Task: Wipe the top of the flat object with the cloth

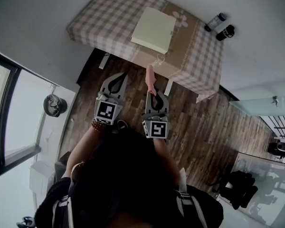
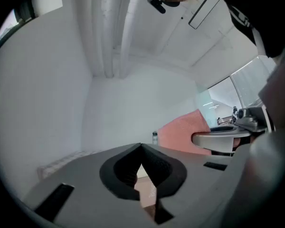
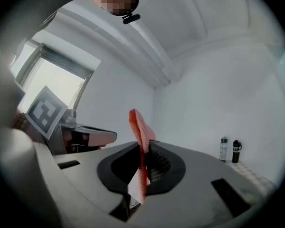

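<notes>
Checked table (image 1: 99, 27) ahead carries the flat cream board (image 1: 154, 30), well apart from me. My right gripper (image 3: 143, 148) pinches the pink cloth (image 3: 138, 125); my left gripper (image 2: 141, 147) is pressed together, empty. I'd reach in, lay the cloth flat and sweep evenly.

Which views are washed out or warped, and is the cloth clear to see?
Head view: window blown out white, flat object evenly lit. Left gripper view: heavy fisheye, dark corners, cloth soft. Right gripper view: window glare at left, cloth crisp in the right gripper.
</notes>
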